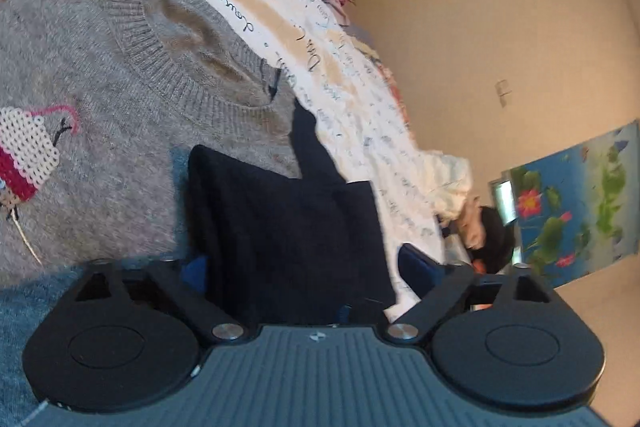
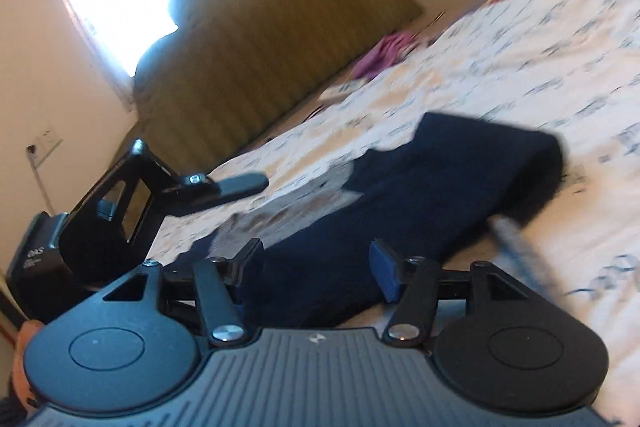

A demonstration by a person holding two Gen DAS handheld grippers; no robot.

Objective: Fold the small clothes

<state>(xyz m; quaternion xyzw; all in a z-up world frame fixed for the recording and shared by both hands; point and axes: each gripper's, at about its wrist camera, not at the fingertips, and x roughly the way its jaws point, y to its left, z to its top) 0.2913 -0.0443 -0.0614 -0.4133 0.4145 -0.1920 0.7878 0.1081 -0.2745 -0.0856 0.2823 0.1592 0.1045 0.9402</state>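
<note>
On the bed, with the folded navy garment between the parted, unclamped fingers of both the right gripper and left gripper, press its fold flat before starting the grey sweater.

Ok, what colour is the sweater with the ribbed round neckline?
Heathered grey sweater, with a pink, white and red motif on its front; clearest in the left wrist view.

Your right gripper has a ribbed grey body, two black discs, silver screws and blue pads. Your left gripper matches it: black linkage, small white logo.
</note>
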